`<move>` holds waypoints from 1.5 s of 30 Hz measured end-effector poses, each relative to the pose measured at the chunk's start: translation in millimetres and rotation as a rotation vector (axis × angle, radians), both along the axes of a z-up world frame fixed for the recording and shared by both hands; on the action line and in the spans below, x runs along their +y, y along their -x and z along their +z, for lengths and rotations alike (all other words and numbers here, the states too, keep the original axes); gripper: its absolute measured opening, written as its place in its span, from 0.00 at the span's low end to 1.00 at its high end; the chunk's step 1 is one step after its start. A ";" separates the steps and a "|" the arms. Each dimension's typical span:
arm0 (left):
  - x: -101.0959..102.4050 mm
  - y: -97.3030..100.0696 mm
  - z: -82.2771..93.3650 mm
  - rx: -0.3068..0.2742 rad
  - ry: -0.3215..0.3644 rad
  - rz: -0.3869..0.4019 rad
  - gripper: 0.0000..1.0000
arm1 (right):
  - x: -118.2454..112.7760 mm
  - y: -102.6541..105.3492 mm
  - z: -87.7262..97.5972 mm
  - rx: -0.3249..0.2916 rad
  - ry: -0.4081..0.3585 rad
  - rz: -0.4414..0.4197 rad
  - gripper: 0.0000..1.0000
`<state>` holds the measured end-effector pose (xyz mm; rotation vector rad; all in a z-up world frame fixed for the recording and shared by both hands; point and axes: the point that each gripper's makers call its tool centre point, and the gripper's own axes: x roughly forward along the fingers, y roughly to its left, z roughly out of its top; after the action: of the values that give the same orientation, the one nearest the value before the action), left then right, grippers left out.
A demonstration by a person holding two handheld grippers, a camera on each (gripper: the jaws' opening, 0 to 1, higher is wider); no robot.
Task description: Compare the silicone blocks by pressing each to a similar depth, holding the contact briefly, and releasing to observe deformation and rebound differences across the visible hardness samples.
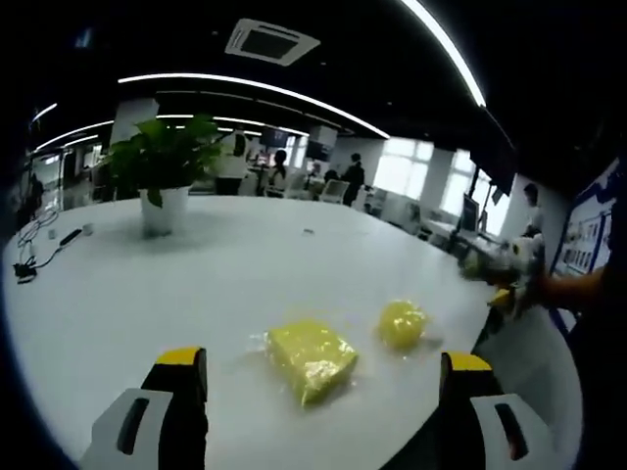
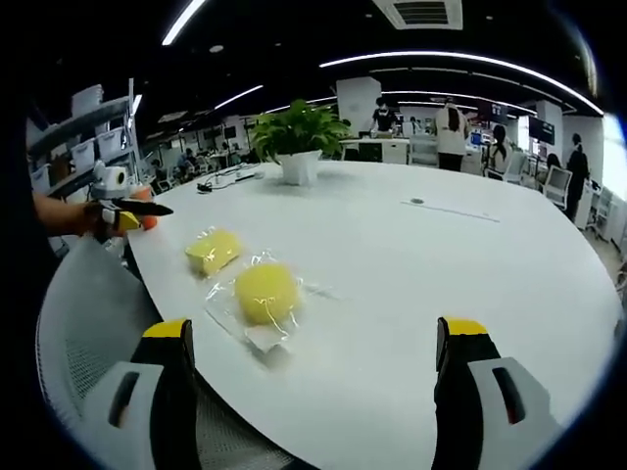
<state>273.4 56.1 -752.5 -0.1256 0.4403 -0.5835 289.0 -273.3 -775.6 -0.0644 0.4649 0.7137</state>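
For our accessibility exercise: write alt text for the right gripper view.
Two yellow blocks in clear wrap, a round one nearer and a rectangular one beyond, lie on a white table ahead of open gripper jaws. A potted plant stands farther back.

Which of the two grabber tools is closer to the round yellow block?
Right, I judge. The round yellow block lies just ahead of the right gripper, nearest its left finger. From the left gripper, it lies farther off, beyond the rectangular yellow block.
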 end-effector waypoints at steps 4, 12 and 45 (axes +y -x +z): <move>-13.7 -11.0 5.4 0.008 0.017 -0.023 1.00 | 0.9 -0.8 1.9 -0.004 -0.004 0.001 0.96; -45.1 -32.5 7.5 0.038 0.021 -0.066 1.00 | 1.6 -4.0 3.2 -0.011 -0.022 -0.013 0.96; -135.2 -99.8 -35.3 0.360 0.264 -0.061 0.97 | 1.8 -3.4 6.1 -0.027 -0.046 -0.023 0.96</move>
<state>373.2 -79.2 -787.8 -0.4761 0.7160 -0.6801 292.4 -271.5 -769.4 -0.0260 0.4224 0.6995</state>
